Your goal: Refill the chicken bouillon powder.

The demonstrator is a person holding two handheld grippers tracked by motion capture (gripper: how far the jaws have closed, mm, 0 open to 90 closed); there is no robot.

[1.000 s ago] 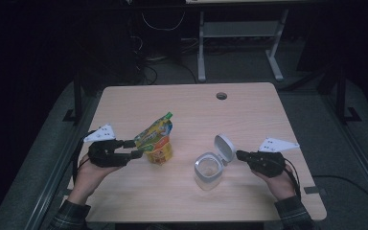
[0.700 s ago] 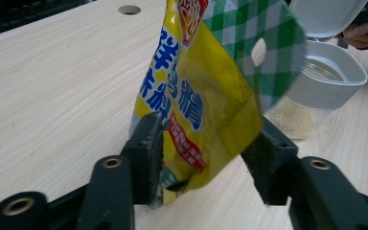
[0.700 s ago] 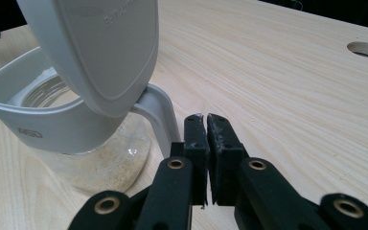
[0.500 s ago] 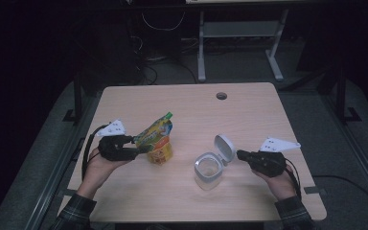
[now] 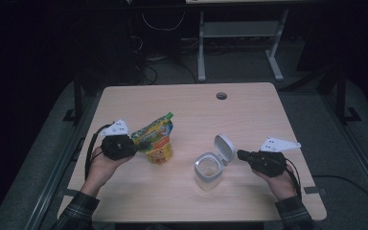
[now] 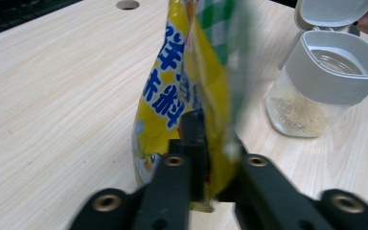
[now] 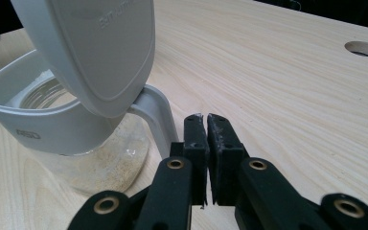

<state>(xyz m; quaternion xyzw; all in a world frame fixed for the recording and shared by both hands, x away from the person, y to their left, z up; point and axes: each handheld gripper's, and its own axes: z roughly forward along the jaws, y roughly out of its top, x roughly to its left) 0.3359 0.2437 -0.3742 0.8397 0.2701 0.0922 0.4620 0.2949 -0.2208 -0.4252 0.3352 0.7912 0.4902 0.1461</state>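
A yellow and green snack pouch (image 5: 155, 139) stands upright at the table's left middle. My left gripper (image 5: 136, 146) has just been closing, and its jaws now pinch the pouch's (image 6: 172, 96) side edge; in the left gripper view (image 6: 211, 139) the pads press on the foil. To the right stands a clear jar (image 5: 207, 170) with a grey collar, its hinged lid (image 5: 224, 147) flipped up. My right gripper (image 5: 239, 154) rests just right of the lid, shut with nothing between the jaws. In the right gripper view (image 7: 206, 120) its tips sit beside the hinge of the lid (image 7: 96, 48), above the jar (image 7: 38, 129).
The wooden table (image 5: 196, 110) has a round cable hole (image 5: 221, 96) near its far edge. A thin layer of pale powder lies in the jar's bottom (image 6: 297, 117). Beyond the table is dark floor with a desk frame (image 5: 239, 43) and cables.
My left gripper has shifted right up to the pouch and its jaws have shut on the pouch's edge. The right gripper and the jar have kept still.
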